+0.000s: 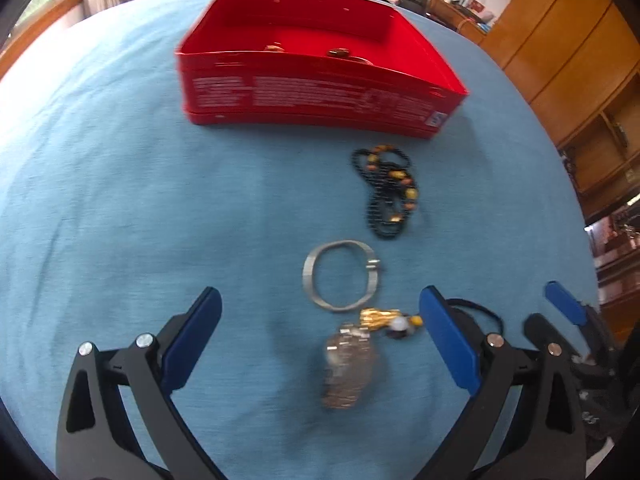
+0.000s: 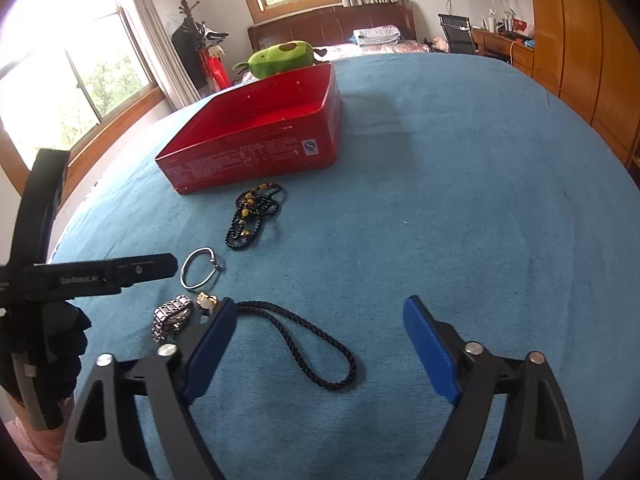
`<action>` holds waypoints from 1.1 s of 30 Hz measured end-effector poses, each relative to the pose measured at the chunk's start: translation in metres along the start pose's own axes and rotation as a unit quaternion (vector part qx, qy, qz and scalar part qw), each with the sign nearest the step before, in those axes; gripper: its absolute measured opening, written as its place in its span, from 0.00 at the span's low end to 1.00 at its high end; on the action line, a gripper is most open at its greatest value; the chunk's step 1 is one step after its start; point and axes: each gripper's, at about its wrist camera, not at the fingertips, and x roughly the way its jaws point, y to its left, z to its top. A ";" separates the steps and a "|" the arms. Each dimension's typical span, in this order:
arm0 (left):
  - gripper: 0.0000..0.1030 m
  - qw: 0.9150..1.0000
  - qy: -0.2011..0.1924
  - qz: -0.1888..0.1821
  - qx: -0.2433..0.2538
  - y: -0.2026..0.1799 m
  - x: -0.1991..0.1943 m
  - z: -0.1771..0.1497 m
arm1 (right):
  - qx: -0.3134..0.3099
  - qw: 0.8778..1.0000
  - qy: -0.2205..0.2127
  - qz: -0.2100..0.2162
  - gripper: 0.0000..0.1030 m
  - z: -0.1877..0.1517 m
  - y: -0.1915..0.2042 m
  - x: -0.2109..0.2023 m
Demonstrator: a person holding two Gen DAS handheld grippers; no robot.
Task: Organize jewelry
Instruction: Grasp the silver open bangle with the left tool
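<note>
A red box (image 1: 312,96) sits open on the blue cloth, with small items inside; it also shows in the right wrist view (image 2: 256,152). In front of it lie a black bead necklace (image 1: 388,188) (image 2: 252,216), a silver bangle (image 1: 340,276) (image 2: 199,268), a metal watch (image 1: 348,368) (image 2: 172,318) and a gold charm (image 1: 380,318) (image 2: 206,302) on a black cord (image 2: 312,340). My left gripper (image 1: 320,340) is open above the watch. My right gripper (image 2: 316,344) is open over the cord loop, and shows at the right of the left view (image 1: 560,320).
A green plush toy (image 2: 284,58) sits behind the box. Windows are at the left, wooden wardrobes (image 2: 580,60) at the right, a desk and chair at the back. The blue cloth (image 2: 460,200) stretches wide to the right.
</note>
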 end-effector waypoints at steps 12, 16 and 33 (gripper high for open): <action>0.68 0.998 0.022 -0.056 0.020 -0.034 0.014 0.010 | 0.024 1.000 0.012 -0.014 0.51 -0.006 -0.028 0.001; 0.56 0.997 0.031 -0.061 0.019 -0.037 0.025 0.012 | 0.022 1.000 0.016 -0.016 0.45 -0.004 -0.030 0.004; 0.02 0.999 0.023 0.008 0.038 -0.023 0.043 0.010 | 0.002 0.999 0.044 -0.012 0.41 0.020 -0.014 0.033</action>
